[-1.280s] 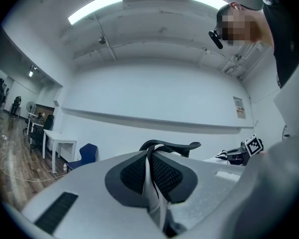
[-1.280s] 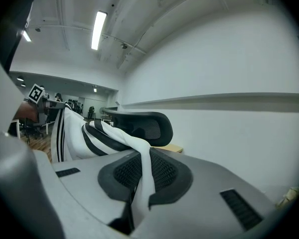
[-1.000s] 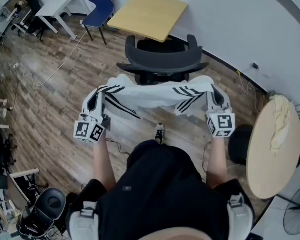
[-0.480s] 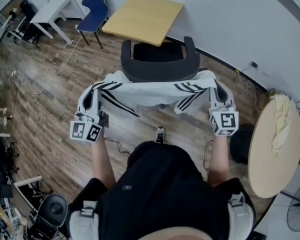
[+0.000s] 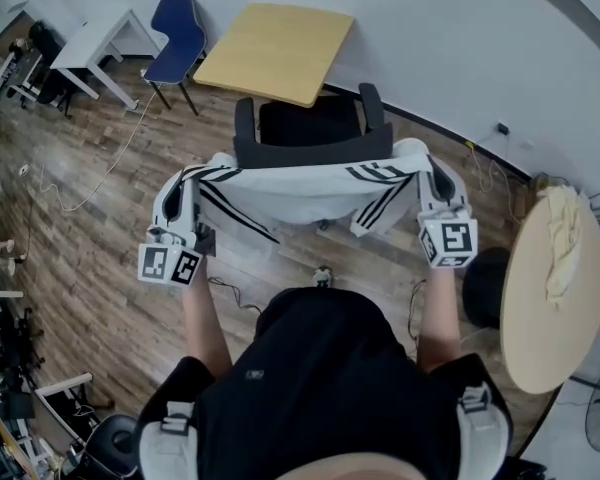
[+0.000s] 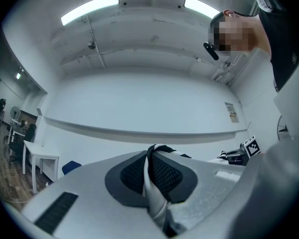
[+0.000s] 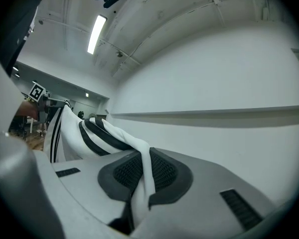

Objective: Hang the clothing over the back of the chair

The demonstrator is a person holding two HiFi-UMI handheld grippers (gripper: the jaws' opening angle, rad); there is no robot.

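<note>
A white garment with black stripes (image 5: 300, 190) hangs stretched between my two grippers, just on my side of the black office chair's back (image 5: 313, 149). My left gripper (image 5: 183, 196) is shut on the garment's left end (image 6: 154, 193). At the right end, my right gripper (image 5: 432, 188) is shut on the cloth (image 7: 142, 178). The garment's top edge lies level with and close against the chair's back rim. Both gripper views point upward at the ceiling, so the chair is out of sight in them.
A light wooden table (image 5: 270, 52) stands behind the chair against the white wall. A blue chair (image 5: 176, 29) and a white desk (image 5: 87, 48) stand at the back left. To the right is a round table (image 5: 553, 298) with a pale cloth (image 5: 561, 240). Cables lie on the wood floor.
Both grippers have carried the stretched garment forward to the chair's back; a second ago it hung a little short of it, and now its top edge meets the back rim.
</note>
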